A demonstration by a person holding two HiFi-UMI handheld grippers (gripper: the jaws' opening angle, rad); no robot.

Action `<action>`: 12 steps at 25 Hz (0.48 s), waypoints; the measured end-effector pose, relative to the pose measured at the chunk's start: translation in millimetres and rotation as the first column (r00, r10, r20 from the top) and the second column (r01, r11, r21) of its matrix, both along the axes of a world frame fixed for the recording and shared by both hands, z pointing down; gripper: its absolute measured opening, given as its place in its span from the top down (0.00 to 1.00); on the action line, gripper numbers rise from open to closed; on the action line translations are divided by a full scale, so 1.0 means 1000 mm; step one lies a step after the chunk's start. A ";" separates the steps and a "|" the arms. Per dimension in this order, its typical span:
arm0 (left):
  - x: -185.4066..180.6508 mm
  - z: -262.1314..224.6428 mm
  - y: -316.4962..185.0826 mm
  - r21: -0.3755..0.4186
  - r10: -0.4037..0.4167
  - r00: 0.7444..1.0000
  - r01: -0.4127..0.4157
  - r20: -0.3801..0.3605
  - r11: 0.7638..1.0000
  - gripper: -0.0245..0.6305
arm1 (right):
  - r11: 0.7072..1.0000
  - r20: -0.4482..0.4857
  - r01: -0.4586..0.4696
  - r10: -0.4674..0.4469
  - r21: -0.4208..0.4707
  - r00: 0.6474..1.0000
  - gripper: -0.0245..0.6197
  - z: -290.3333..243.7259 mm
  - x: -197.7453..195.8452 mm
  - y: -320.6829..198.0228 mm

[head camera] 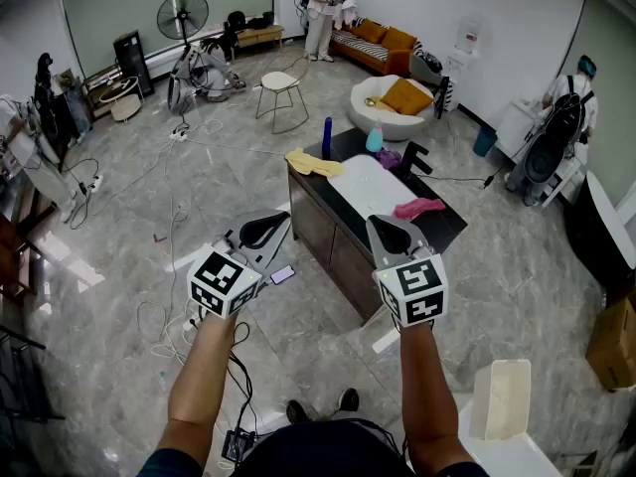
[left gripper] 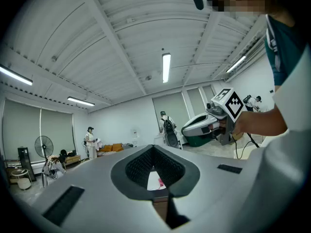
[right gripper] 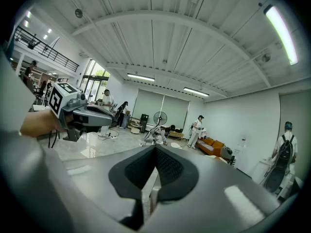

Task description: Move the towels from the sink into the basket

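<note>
Claws clenched, empty: left gripper (head camera: 278,222), right gripper (head camera: 378,225) (both short of the sink (head camera: 363,189)). Pink towel (head camera: 417,208) lies at its right edge and yellow towel (head camera: 313,163) at the counter's (head camera: 328,237) far-left corner. Nothing seems moved to the basket (head camera: 502,397) yet.

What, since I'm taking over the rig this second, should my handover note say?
Left gripper: shut, empty. Right gripper: shut, empty. Both are held short of the sink.
Yellow towel lies at the counter's left end, pink towel on the sink's right edge. White basket stands at the person's right.
Done: no towel picked up yet. Left: carry both towels to the basket.
</note>
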State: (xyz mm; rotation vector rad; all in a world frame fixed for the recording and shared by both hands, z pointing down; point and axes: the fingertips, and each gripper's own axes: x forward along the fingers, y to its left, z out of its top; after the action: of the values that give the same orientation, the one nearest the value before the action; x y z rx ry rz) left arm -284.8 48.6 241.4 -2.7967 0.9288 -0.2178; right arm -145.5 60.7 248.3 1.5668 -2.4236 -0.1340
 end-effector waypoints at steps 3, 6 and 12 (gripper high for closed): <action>-0.009 0.001 -0.001 -0.001 0.004 1.000 -0.004 -0.001 1.000 0.95 | 1.000 -0.002 -0.002 0.002 -0.001 1.000 0.95 -0.001 -0.009 -0.001; -0.017 0.002 -0.002 -0.004 0.008 1.000 -0.008 -0.004 1.000 0.95 | 1.000 -0.002 -0.007 0.007 -0.001 1.000 0.95 0.000 -0.017 -0.002; -0.028 0.003 -0.005 -0.004 0.028 1.000 -0.028 -0.004 1.000 0.96 | 1.000 0.004 -0.017 0.017 -0.005 1.000 0.95 -0.001 -0.028 -0.005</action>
State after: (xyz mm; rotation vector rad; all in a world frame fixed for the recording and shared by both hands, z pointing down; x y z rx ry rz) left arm -313.1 43.5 244.2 -2.8128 0.8910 -0.2099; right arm -173.9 55.7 247.6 1.5868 -2.4108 -0.1211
